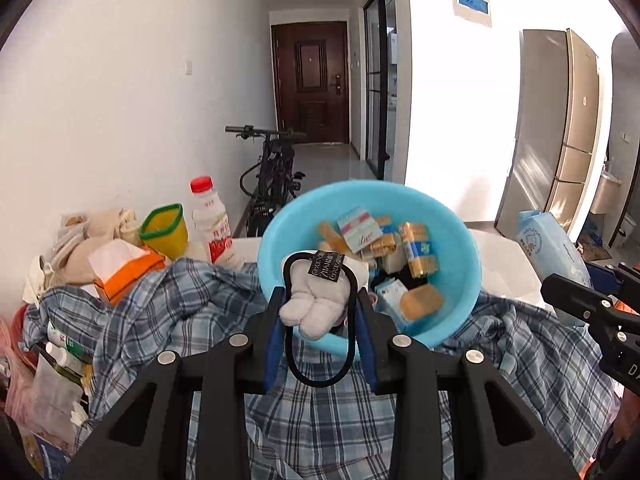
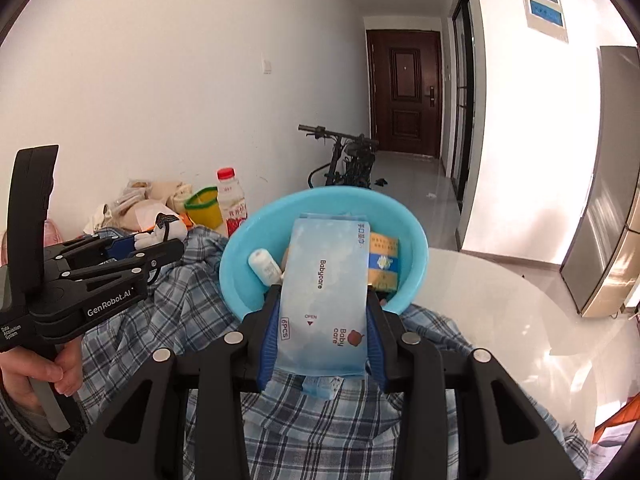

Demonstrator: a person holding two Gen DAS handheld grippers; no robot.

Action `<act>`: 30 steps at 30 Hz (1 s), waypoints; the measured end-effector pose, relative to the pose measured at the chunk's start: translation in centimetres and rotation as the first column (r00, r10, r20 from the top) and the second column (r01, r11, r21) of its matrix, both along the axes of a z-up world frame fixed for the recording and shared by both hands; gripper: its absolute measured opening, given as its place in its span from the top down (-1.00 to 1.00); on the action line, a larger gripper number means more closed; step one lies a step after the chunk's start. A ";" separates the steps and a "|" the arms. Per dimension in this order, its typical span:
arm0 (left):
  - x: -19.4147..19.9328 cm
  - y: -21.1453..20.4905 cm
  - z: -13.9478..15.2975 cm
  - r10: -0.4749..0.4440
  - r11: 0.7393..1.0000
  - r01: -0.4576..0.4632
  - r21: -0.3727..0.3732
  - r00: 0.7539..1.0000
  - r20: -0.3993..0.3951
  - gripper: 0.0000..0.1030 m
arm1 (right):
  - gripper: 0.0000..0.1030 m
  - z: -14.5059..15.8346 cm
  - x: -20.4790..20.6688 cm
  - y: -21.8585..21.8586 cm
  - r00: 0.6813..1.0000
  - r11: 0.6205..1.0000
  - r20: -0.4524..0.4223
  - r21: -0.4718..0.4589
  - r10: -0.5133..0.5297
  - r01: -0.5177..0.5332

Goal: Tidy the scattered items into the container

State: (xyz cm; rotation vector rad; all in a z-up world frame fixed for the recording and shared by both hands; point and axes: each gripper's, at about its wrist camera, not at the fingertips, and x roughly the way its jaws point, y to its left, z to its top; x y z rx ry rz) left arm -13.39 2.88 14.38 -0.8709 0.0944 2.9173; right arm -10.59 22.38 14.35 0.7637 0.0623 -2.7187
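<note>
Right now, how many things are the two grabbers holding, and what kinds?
Fluffy white hair tie in the left gripper: 1
Babycare wipes pack in the right gripper: 1
Total: 2

A black bicycle [image 1: 272, 172] leans by the white wall, a dark brown door [image 1: 310, 80] beyond it.

Your basin [image 1: 460, 248] sits on the plaid shirt [image 1: 168, 312] ahead of both grippers — small boxes [image 1: 360, 230] lie inside it. To its left stand a milk bottle [image 1: 212, 220] and a tub [image 1: 164, 230]; behind them, against the wall, a bicycle [image 1: 272, 172].
</note>
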 end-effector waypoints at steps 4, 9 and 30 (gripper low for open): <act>0.0 0.2 1.9 0.010 1.000 -0.010 -0.004 0.999 -0.046 0.33 | 0.30 2.0 0.3 -0.6 0.999 1.000 -0.052 0.015 0.004 -0.003; -0.5 0.4 1.9 -0.001 1.000 0.001 0.000 1.000 -0.023 0.33 | 0.30 2.3 0.1 -0.8 0.998 1.000 -0.058 0.011 0.007 -0.007; -9.8 1.1 0.0 -0.028 0.999 0.026 0.038 0.997 0.074 0.33 | 0.30 -0.4 -9.6 0.5 0.999 1.000 0.047 0.016 -0.018 0.017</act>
